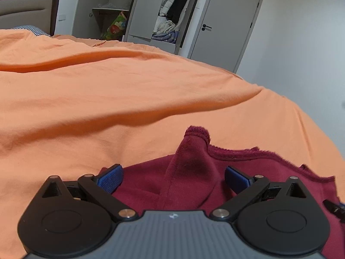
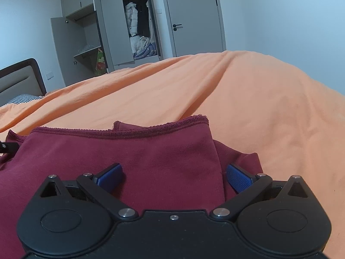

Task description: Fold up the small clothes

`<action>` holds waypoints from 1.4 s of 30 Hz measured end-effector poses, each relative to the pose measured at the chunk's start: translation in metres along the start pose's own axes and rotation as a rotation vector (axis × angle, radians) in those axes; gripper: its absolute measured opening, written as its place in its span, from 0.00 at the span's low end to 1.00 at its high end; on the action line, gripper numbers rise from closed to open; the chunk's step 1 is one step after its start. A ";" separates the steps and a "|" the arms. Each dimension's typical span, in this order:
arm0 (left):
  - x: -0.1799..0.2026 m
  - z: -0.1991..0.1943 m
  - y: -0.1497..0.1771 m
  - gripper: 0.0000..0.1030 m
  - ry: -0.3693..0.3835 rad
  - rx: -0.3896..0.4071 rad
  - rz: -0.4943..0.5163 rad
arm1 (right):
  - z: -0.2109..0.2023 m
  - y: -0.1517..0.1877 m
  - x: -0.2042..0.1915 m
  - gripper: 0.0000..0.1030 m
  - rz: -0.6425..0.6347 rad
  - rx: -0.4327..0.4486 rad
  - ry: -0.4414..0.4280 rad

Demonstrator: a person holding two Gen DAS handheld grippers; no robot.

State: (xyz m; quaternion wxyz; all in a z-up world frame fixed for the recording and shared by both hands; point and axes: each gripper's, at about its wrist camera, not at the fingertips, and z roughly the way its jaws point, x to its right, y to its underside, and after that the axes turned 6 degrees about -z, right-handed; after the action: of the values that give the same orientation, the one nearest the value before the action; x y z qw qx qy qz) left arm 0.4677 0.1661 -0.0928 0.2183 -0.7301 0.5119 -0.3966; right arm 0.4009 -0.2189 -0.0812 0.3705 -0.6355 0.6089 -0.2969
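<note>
Maroon garment (image 2: 120,157) lies bunched on the orange bedspread (image 2: 269,108); left gripper (image 1: 173,179) and right gripper (image 2: 174,178) gape wide, empty. Pinching its raised ridge (image 1: 189,151) could trap extra layers, skewing the fold.

An orange bedspread (image 2: 258,99) lies before an open wardrobe (image 2: 138,23) and closed door (image 2: 194,17).

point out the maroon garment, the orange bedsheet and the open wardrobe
maroon garment (image 2: 133,151): right wrist view, flat front panel below the stitched hem
orange bedsheet (image 1: 107,90): left wrist view, bare wrinkled stretch beyond the garment
open wardrobe (image 2: 141,28): right wrist view, hanging clothes inside the open section
</note>
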 end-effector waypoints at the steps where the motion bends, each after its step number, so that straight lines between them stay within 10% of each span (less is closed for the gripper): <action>1: 0.000 -0.006 -0.003 0.99 0.001 0.006 -0.010 | 0.000 0.000 0.000 1.00 0.001 -0.001 -0.001; 9: 0.008 -0.106 0.012 1.00 0.029 0.221 -0.004 | -0.052 -0.024 -0.018 0.99 -0.003 0.152 0.082; 17: -0.005 -0.159 0.060 1.00 -0.094 0.276 -0.081 | -0.058 -0.040 -0.077 1.00 -0.148 0.127 -0.043; 27: -0.045 -0.141 0.098 1.00 -0.080 0.157 -0.222 | -0.013 -0.022 -0.125 0.99 -0.280 -0.039 0.055; 42: -0.036 -0.127 0.121 1.00 -0.145 0.211 -0.089 | -0.018 0.011 -0.113 1.00 -0.184 0.065 0.049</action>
State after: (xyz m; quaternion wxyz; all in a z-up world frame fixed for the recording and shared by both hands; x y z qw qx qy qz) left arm 0.2901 0.1643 -0.1183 0.3126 -0.7518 0.4175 -0.4035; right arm 0.3709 -0.1084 -0.0723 0.3470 -0.6691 0.5469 -0.3645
